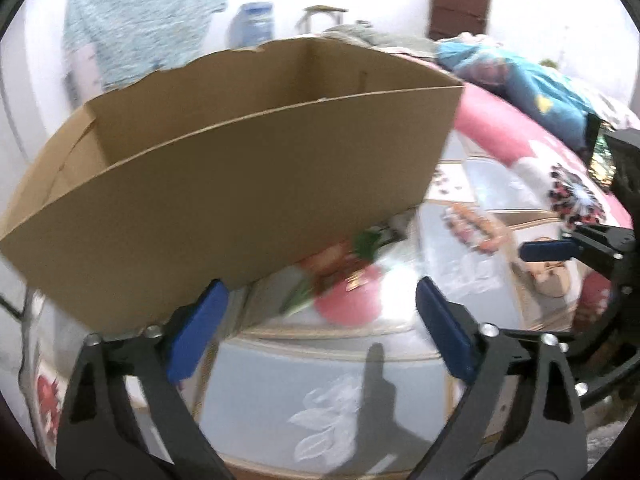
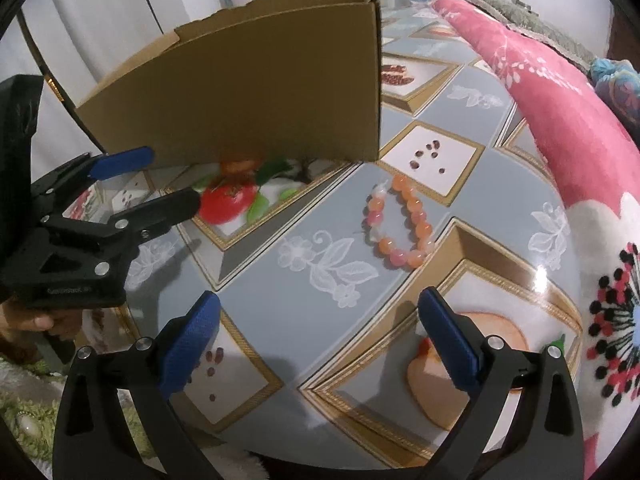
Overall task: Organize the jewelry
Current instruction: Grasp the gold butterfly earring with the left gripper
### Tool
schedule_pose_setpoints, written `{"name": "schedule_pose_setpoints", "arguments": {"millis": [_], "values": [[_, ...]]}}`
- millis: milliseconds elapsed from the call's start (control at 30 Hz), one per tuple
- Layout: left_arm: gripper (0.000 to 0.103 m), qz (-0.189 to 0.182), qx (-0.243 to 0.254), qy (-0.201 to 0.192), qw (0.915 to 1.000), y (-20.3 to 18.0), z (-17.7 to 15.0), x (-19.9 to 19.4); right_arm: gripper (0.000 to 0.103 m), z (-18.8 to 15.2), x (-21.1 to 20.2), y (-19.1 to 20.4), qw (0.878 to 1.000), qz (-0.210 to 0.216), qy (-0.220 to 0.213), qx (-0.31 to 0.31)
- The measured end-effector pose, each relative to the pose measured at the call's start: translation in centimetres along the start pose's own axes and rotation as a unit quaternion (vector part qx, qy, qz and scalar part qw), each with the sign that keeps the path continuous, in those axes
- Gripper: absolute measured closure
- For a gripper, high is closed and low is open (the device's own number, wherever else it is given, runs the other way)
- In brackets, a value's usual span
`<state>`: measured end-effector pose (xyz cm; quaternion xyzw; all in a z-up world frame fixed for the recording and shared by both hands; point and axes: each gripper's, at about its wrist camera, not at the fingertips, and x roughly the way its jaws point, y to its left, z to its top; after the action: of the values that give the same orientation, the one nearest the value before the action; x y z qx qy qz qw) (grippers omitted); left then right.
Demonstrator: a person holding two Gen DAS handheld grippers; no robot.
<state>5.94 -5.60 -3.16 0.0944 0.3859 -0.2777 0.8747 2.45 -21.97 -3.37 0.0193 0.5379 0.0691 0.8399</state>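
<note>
An orange and pink bead bracelet (image 2: 400, 224) lies in a loop on the patterned tabletop; in the left wrist view it is a blur (image 1: 472, 228). An open brown cardboard box (image 2: 240, 92) (image 1: 240, 184) stands to its left. My right gripper (image 2: 320, 336) hovers open over the table in front of the bracelet, nothing between its blue pads. My left gripper (image 1: 320, 296) (image 2: 160, 184) is open too and holds nothing, its left finger close to the box's near wall. One blue pad (image 1: 548, 250) of the right gripper shows at the right edge.
The tabletop (image 2: 304, 216) has a glossy grey cover with flower and fruit pictures. A rolled pink floral blanket (image 2: 560, 120) borders the right side. A blue bundle (image 1: 520, 76) lies behind it. A hand (image 2: 36, 324) holds the left gripper's handle. A water jug (image 1: 256, 24) stands behind the box.
</note>
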Motion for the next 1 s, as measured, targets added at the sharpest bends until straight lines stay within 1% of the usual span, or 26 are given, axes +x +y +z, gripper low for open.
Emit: {"name": "schedule_pose_setpoints", "arguments": {"millis": [33, 67, 100, 133, 167, 233, 300, 400, 500, 800, 833, 1000], "values": [[0.033, -0.010, 0.000, 0.001, 1.0000, -0.2, 0.0, 0.2, 0.006, 0.0, 0.0, -0.1, 1.000, -0.001, -0.001, 0.000], [0.036, -0.019, 0.000, 0.002, 0.9998, -0.4, 0.0, 0.4, 0.006, 0.1, 0.0, -0.3, 1.000, -0.001, -0.002, 0.001], [0.044, -0.030, 0.003, 0.005, 0.9995, -0.6, -0.1, 0.7, 0.006, 0.1, 0.1, -0.4, 1.000, 0.001, -0.003, 0.003], [0.052, -0.033, 0.006, 0.008, 0.9994, -0.6, -0.1, 1.0, 0.006, 0.0, 0.0, -0.5, 1.000, 0.002, -0.004, 0.006], [0.055, -0.035, 0.009, 0.014, 0.9993, -0.8, -0.1, 1.3, 0.006, 0.0, 0.0, -0.7, 1.000, 0.004, -0.005, 0.009], [0.068, -0.038, 0.010, 0.020, 0.9990, -0.4, 0.2, 2.0, 0.007, 0.0, 0.0, -1.0, 1.000, 0.007, -0.008, 0.018], [0.073, -0.045, 0.009, 0.026, 0.9986, -0.3, 0.7, 2.5, 0.006, 0.0, 0.1, -1.3, 1.000, 0.012, -0.008, 0.026], [0.082, -0.037, 0.019, 0.039, 0.9984, -0.5, 0.9, 3.3, 0.006, 0.0, 0.3, -1.6, 0.999, 0.017, -0.008, 0.036], [0.086, -0.027, 0.025, 0.047, 0.9982, -0.7, 1.0, 4.0, 0.007, 0.0, 0.3, -1.6, 0.999, 0.017, -0.011, 0.037], [0.091, -0.003, 0.051, 0.056, 0.9971, -1.1, 1.4, 4.3, 0.007, 0.1, 0.3, -1.6, 0.999, 0.018, -0.013, 0.039], [0.097, -0.004, 0.052, 0.056, 0.9970, -1.0, 1.4, 4.2, 0.007, 0.1, 0.3, -1.6, 0.999, 0.019, -0.014, 0.040], [0.096, 0.001, 0.065, 0.054, 0.9965, -1.7, 1.5, 4.3, 0.007, 0.2, 0.2, -1.7, 0.999, 0.019, -0.015, 0.042]]}}
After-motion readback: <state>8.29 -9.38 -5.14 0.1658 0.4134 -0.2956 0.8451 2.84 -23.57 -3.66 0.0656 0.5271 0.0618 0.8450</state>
